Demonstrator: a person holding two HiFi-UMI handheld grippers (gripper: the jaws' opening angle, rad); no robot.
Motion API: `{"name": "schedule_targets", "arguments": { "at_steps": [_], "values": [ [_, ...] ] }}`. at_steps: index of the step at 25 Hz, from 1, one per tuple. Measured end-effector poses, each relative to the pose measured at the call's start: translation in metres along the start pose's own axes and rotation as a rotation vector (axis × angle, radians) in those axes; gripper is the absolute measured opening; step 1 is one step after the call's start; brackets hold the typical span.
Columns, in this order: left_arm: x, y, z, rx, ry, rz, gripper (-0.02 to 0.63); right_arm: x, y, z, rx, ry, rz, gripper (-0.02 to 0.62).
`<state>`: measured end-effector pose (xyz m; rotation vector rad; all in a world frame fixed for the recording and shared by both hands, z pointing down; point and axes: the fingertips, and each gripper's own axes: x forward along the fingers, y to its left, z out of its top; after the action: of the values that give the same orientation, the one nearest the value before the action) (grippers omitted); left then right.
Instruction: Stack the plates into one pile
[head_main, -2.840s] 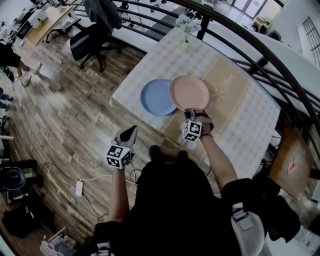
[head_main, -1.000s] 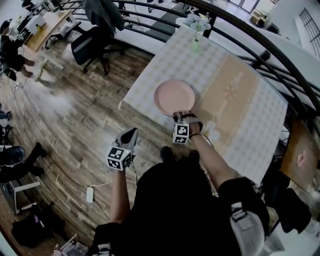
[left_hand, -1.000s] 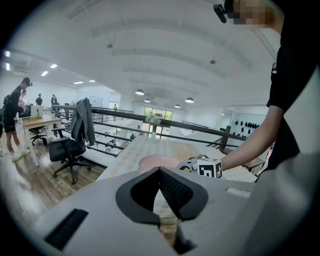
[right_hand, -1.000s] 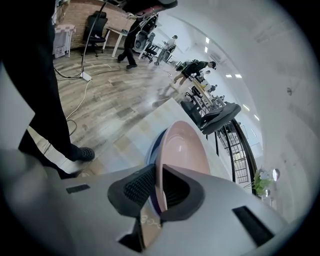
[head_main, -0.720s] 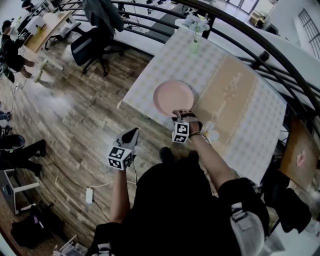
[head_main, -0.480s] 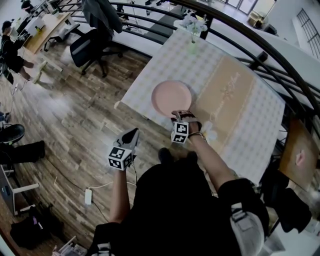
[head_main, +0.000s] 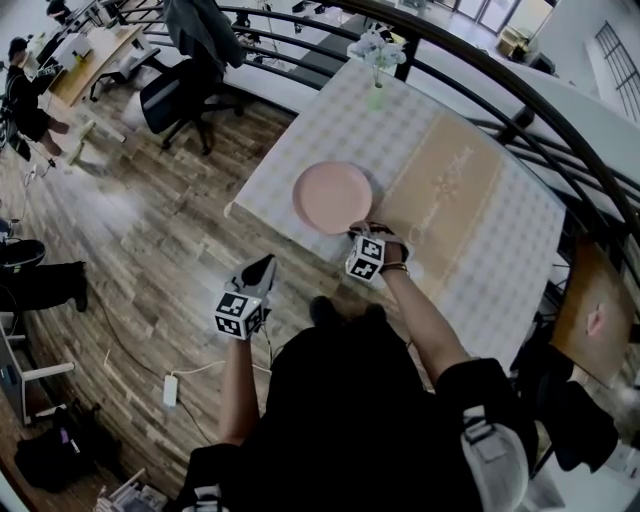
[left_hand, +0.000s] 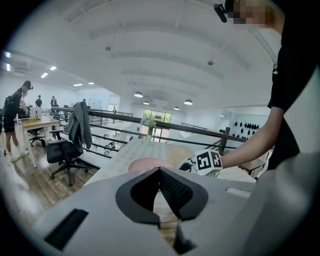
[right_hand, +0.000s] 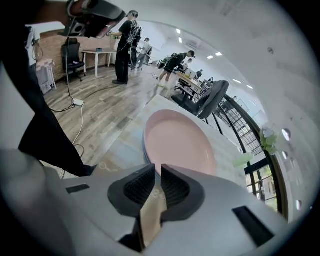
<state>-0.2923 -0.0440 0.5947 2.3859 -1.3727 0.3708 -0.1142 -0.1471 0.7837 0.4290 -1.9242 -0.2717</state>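
Nearest, the left gripper hangs clenched and empty off the table, the right gripper has just been closing its jaws on nothing, and beyond it the pink plate rests on the blue plate, so stacking looks done and pulling clear comes next.

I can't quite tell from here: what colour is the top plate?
The top plate is pale pink, clearest in the right gripper view.

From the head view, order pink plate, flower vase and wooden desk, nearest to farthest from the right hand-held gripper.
1. Pink plate, just ahead of the right hand-held gripper, whose empty jaws have just been closing.
2. Flower vase, farther ahead.
3. Wooden desk, far left.
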Motion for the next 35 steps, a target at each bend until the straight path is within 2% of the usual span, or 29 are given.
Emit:
{"name": "schedule_targets", "arguments": {
  "at_steps": [3,6,10,12,20,25,35],
  "values": [
    [0.003,-0.01,0.002,0.0,-0.004,0.012,0.0,-0.01,-0.009,-0.012,0.071,-0.026,0.014,0.0],
    [0.004,-0.021,0.004,0.0,-0.006,0.023,0.0,-0.018,-0.004,-0.021,0.137,-0.071,0.082,0.0],
    [0.007,-0.035,0.005,-0.005,-0.009,0.034,0.0,-0.031,0.008,-0.032,0.174,-0.139,0.162,-0.001],
    [0.01,-0.044,0.006,-0.005,-0.009,0.038,0.0,-0.04,0.008,-0.04,0.187,-0.163,0.166,-0.002],
    [0.027,-0.09,0.013,-0.003,-0.009,0.039,0.0,-0.086,-0.025,-0.063,0.238,-0.276,0.089,-0.003],
    [0.036,-0.112,0.011,0.003,0.002,0.043,0.0,-0.104,-0.031,-0.073,0.223,-0.333,0.125,-0.003],
    [0.05,-0.149,0.004,0.0,0.017,0.075,0.0,-0.138,-0.033,-0.076,0.266,-0.462,0.199,-0.003]
  ]
}}
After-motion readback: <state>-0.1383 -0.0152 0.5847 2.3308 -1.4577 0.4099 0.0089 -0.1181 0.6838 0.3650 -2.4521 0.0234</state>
